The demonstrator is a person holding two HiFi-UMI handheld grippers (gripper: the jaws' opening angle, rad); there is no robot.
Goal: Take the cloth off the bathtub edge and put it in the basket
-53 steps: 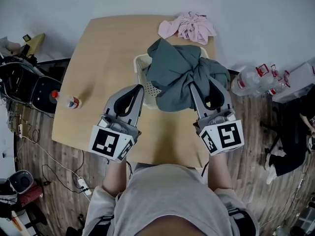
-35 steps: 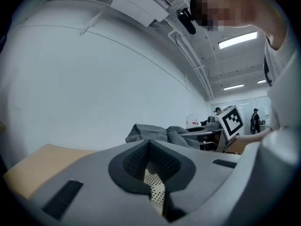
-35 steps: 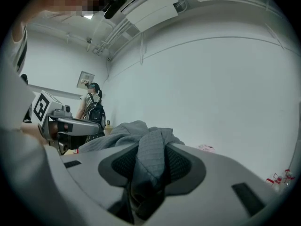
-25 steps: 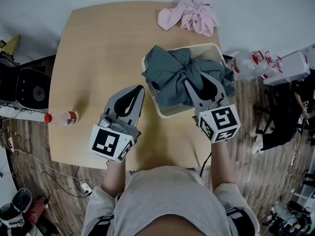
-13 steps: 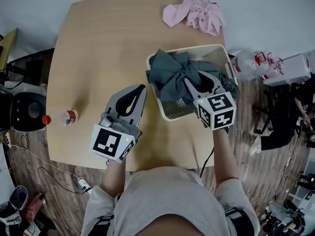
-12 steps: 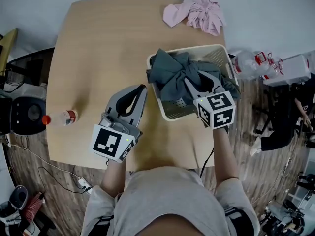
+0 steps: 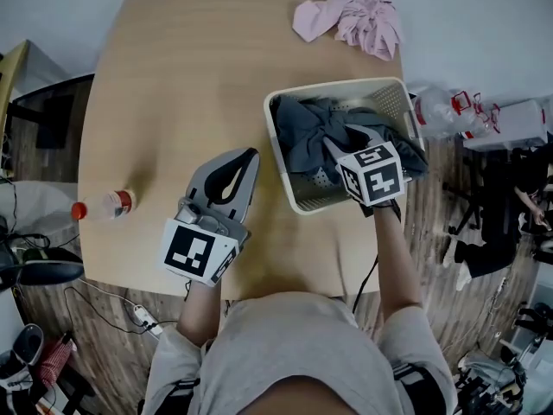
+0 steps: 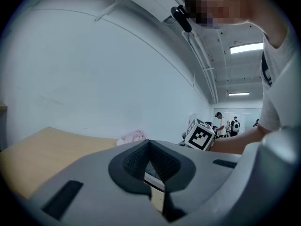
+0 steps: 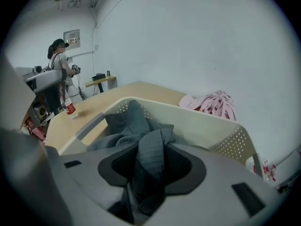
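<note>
- Looking down from above, I saw the grey cloth (image 7: 311,141) bunched inside the basket (image 7: 337,85), which stood at the right edge of the table (image 7: 173,102). The right gripper (image 7: 344,138) reached down into it. The left gripper (image 7: 244,156) hung idle over the table's near middle. A pink cloth (image 7: 350,15) lay at the far right corner and a bottle (image 7: 104,206) near the left edge.
- In the left gripper view, its jaws met at the tips with nothing caught between them. Only the tabletop and the pink cloth showed beyond.
- In the right gripper view, the jaws were clamped on a fold of the grey cloth, the rest heaped below inside the basket's walls.
- What worried me was the letting go. If the gripper rose before its jaws parted, I reckoned the cloth would be dragged back out. One grey fold seemed to lap the basket's right rim, so it could slide over the side. The basket looked light and stood close to the table's edge, so a snagged pull might tip it off.
</note>
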